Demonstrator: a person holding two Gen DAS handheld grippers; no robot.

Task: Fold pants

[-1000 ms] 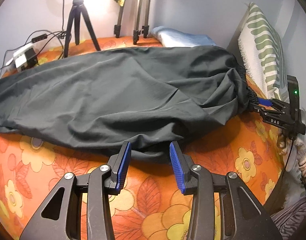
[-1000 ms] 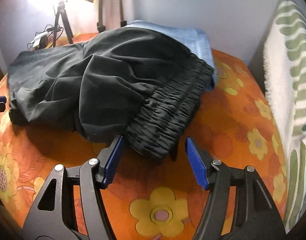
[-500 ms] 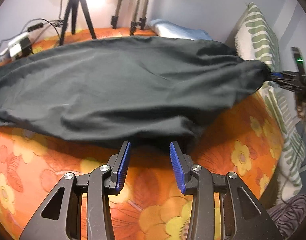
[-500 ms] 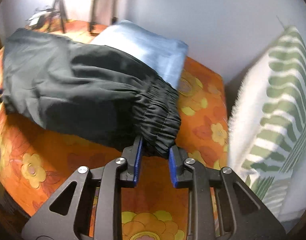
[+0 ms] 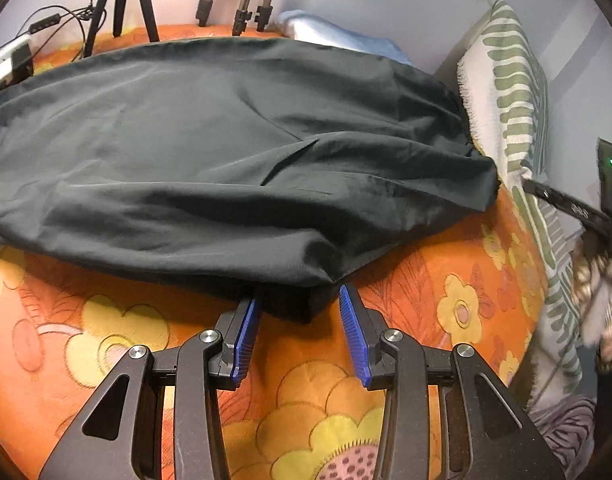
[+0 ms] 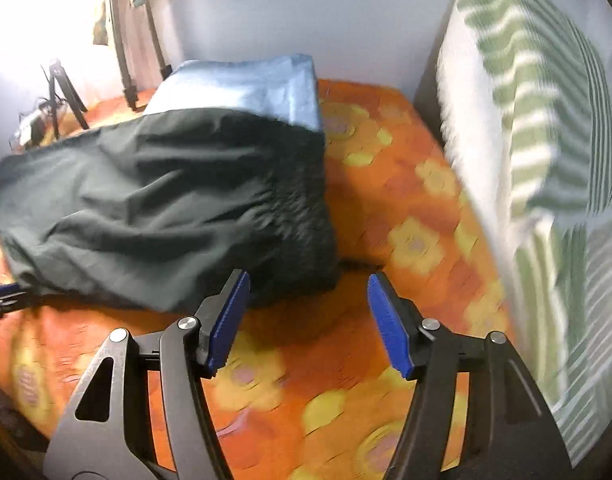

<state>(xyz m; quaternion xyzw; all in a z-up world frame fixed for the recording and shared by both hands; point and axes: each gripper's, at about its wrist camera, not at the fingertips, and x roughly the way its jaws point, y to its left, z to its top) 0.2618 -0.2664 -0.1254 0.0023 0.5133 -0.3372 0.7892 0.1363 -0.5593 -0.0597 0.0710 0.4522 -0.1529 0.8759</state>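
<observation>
Dark grey pants [image 5: 225, 152] lie spread across the orange flowered bedspread [image 5: 446, 280]. My left gripper [image 5: 299, 312] is open at their near edge, and a fold of fabric reaches between its fingertips without being pinched. My right gripper [image 6: 306, 304] has its jaws opening with nothing between the pads. The gathered waistband [image 6: 301, 216], blurred, lies just ahead of its left finger. In the left wrist view the right gripper [image 5: 528, 185] hangs blurred to the right of the waist end, apart from the cloth. In the right wrist view the left gripper [image 6: 1, 292] shows at the far left edge.
A folded light blue cloth [image 6: 245, 84] lies behind the pants by the wall. A green-and-white striped pillow [image 6: 538, 128] stands along the right side. Tripod legs [image 5: 121, 4] and a power adapter with cables [image 5: 9, 64] sit at the back left.
My right gripper shut on the waistband, lifted and pulled it rightward, stretching the pants, then let go and drew back. My left gripper edged down towards the near edge.
</observation>
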